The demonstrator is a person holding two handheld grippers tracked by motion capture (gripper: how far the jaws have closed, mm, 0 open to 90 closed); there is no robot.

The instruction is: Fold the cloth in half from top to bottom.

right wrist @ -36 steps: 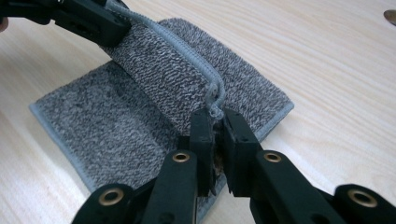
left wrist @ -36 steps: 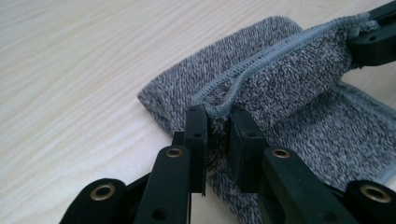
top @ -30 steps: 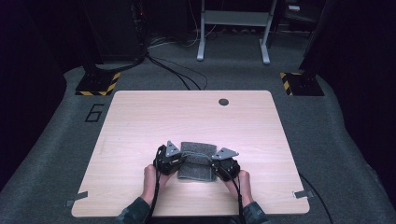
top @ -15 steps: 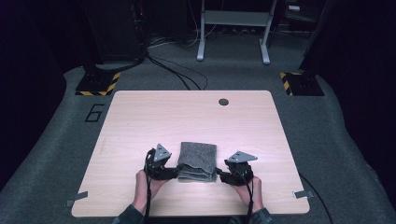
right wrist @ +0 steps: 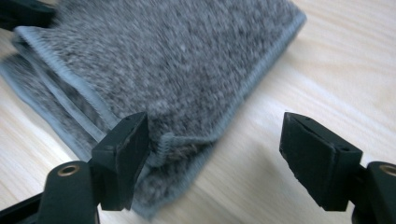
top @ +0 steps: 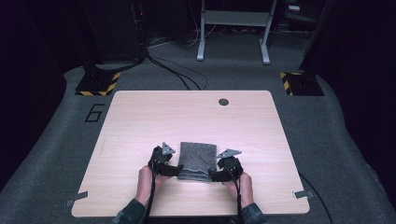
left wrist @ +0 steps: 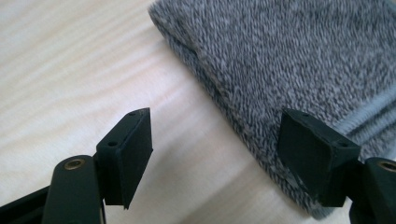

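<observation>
A folded grey towel [top: 198, 158] lies flat on the near middle of the light wooden table [top: 140, 121]. My left gripper [top: 174, 171] is at the towel's near left corner and my right gripper [top: 215, 175] at its near right corner, each held in a hand. In the left gripper view the jaws of the left gripper [left wrist: 215, 140] stand wide, one over bare wood, the other over the edge of the towel [left wrist: 289, 60]. The right gripper [right wrist: 217, 135] is likewise open around a hemmed corner of the towel [right wrist: 177, 56]. Both pairs of jaws have just been opening, and no pad presses on the cloth.
A round cable hole [top: 223, 101] sits near the table's far edge. Tape tabs [top: 301, 193] mark the near corners. On the grey floor beyond stand two yellow-black striped bases [top: 98, 85], a grey metal frame [top: 233, 28] and trailing cables [top: 177, 70].
Both grippers were on top of the towel's near part a second ago. They have come off it, moved apart and toward the near edge, and now flank its near corners.
</observation>
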